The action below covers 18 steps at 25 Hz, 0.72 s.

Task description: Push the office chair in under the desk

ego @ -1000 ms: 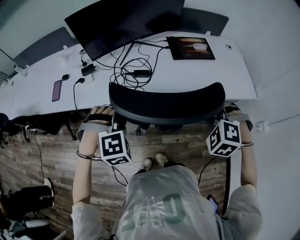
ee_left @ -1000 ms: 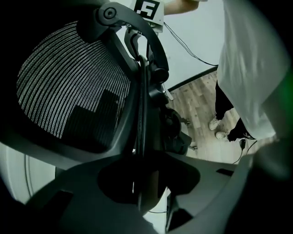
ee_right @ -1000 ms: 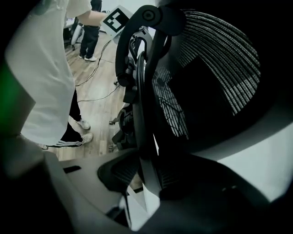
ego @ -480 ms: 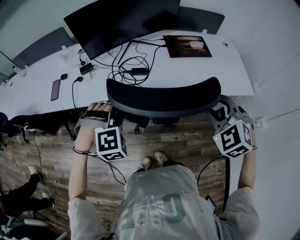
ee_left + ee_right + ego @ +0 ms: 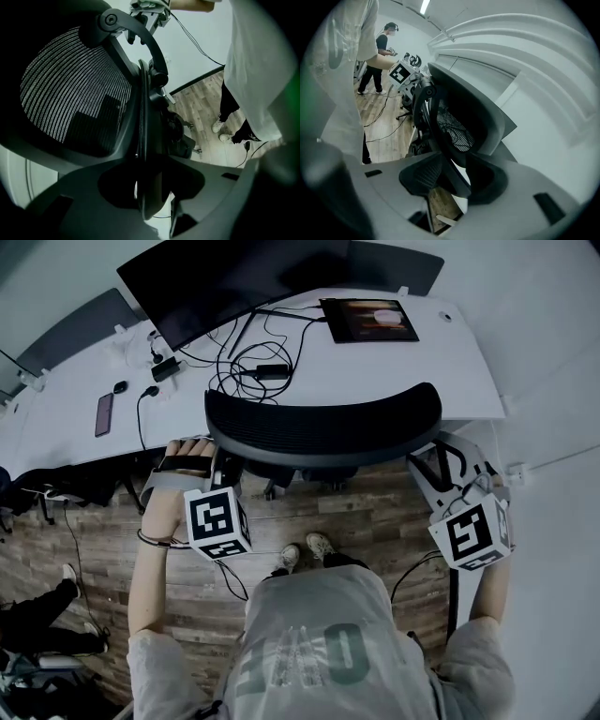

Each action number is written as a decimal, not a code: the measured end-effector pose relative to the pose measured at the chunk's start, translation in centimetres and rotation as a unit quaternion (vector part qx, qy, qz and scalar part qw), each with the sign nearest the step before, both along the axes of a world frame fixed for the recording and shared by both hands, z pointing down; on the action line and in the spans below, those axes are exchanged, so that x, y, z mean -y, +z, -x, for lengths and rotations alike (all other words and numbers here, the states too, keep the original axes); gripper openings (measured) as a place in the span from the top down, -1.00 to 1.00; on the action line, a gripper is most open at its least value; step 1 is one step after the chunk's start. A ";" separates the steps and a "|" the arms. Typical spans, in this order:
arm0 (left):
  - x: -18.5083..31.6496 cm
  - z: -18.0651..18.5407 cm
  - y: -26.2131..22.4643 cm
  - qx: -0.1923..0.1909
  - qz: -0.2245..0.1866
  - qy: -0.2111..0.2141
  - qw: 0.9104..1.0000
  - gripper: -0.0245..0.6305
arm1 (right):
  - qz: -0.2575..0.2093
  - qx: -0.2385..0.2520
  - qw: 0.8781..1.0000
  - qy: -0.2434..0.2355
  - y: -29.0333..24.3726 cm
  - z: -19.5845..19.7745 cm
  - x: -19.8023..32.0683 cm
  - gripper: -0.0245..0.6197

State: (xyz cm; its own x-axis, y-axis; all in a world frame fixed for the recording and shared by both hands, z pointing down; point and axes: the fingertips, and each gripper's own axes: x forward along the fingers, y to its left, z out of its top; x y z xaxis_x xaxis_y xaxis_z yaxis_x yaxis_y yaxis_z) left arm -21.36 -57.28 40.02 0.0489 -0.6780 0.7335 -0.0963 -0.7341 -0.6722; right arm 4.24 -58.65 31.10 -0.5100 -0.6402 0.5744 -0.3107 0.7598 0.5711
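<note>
A black mesh office chair (image 5: 323, 432) stands with its backrest against the front edge of the white desk (image 5: 394, 371). My left gripper (image 5: 225, 465) sits at the backrest's left edge. In the left gripper view (image 5: 150, 197) that edge (image 5: 145, 140) runs between the open jaws, with slits of light on both sides. My right gripper (image 5: 442, 457) hangs below and right of the backrest's right end. Its jaws have just been opening. In the right gripper view (image 5: 450, 187) the chair (image 5: 459, 117) frame's edge shows in the gap, with no pad touching it.
On the desk are a dark monitor (image 5: 234, 277), a tablet (image 5: 367, 320), tangled cables (image 5: 253, 367) and a phone (image 5: 103, 414). A pale wall (image 5: 553, 381) closes the right side. My feet (image 5: 307, 554) stand on wood floor. Another person (image 5: 379, 51) stands far behind.
My right gripper has come off the backrest's right end, drawn back toward the lower right and rolled. The left gripper has stayed at the left edge.
</note>
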 end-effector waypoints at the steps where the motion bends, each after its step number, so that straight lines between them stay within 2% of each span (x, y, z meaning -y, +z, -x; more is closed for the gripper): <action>1: -0.2 0.0 -0.5 0.000 -0.005 -0.002 1.000 0.47 | 0.003 0.000 1.000 -0.002 0.0 0.2 -0.1 0.46; 4: -0.8 0.2 -5.1 -0.045 -0.058 -0.018 0.997 0.26 | 0.003 0.008 1.000 -0.011 -0.1 0.6 -0.3 0.46; 6: -1.2 0.7 -9.1 -0.087 -0.102 -0.034 0.990 0.26 | -0.004 0.012 1.000 -0.020 -0.1 1.0 -0.3 0.46; 8: -2.0 1.0 -12.0 -0.108 -0.136 -0.040 0.984 0.26 | -0.009 0.019 0.999 -0.029 -0.3 1.9 -0.6 0.46; 11: -3.7 1.0 -13.7 -0.127 -0.171 -0.044 0.976 0.26 | -0.012 0.034 0.999 -0.039 -0.8 3.5 -1.7 0.46; 13: -4.7 0.7 -14.1 -0.156 -0.188 -0.050 0.968 0.26 | -0.020 0.033 0.998 -0.051 -1.6 4.4 -2.4 0.46; 16: -5.9 -0.2 -14.9 -0.235 -0.209 -0.061 0.947 0.26 | -0.031 0.059 0.996 -0.054 -3.0 5.2 -3.1 0.46; 18: -6.4 -1.1 -16.1 -0.296 -0.233 -0.063 0.924 0.27 | -0.042 0.111 0.992 -0.043 -4.2 5.6 -3.5 0.46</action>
State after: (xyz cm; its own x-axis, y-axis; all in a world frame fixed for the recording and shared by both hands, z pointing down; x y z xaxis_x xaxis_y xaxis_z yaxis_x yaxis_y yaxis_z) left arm -20.22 -50.84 23.95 0.2466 -0.9414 0.2300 -0.6133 -0.3353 -0.7151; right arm -1.37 -55.14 26.88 -0.6726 -0.6301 0.3880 -0.3730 0.7415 0.5577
